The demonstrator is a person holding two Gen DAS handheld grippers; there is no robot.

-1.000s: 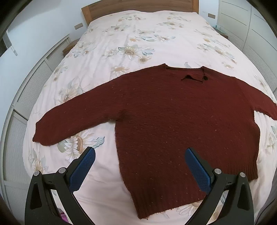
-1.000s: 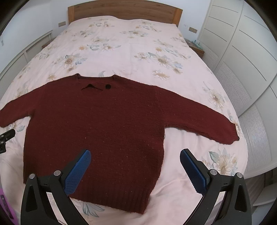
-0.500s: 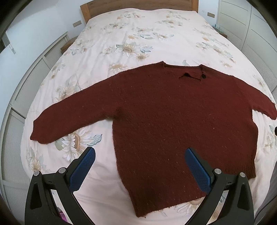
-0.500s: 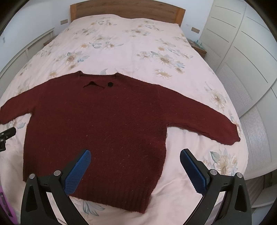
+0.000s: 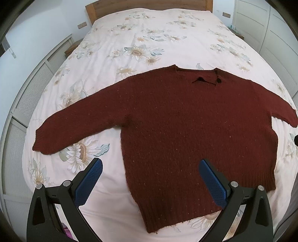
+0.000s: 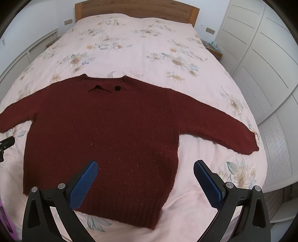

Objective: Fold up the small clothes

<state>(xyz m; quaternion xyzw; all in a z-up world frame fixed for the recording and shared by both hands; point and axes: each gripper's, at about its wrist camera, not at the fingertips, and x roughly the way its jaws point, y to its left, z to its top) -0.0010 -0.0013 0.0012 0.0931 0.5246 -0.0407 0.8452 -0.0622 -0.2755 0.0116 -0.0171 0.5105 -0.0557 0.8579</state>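
Dark red knit, the sweater [image 5: 186, 130] lies flat on the bed [image 5: 149, 37], front up, neckline toward the wooden headboard [image 6: 137, 9] at 12 o'clock and both sleeves spread outward. We see a small black button [image 6: 117, 88] beside a slit just below the collar.

Our left tool [image 5: 150, 183] hangs above the sweater's lower left part, its blue pads [image 5: 89, 183] wide apart and holding nothing. The ribbed hem runs between them; the pad toward 3 o'clock is over the knit, the one toward 9 o'clock over bare floral bedspread. The left sleeve [image 5: 78, 130] reaches out toward 10 o'clock from this tool, its cuff well apart from the pads.

Our right tool [image 6: 145, 184] is likewise spread wide and empty, above the sweater's lower right part. Its pad toward 9 o'clock is over the knit; the other is over the bedspread, past the side seam. The right sleeve [image 6: 219, 124] stretches toward 2 o'clock, its cuff near the bed's edge.

White louvred wardrobe doors [image 6: 260, 74] stand along the bed toward 3 o'clock in the right view.
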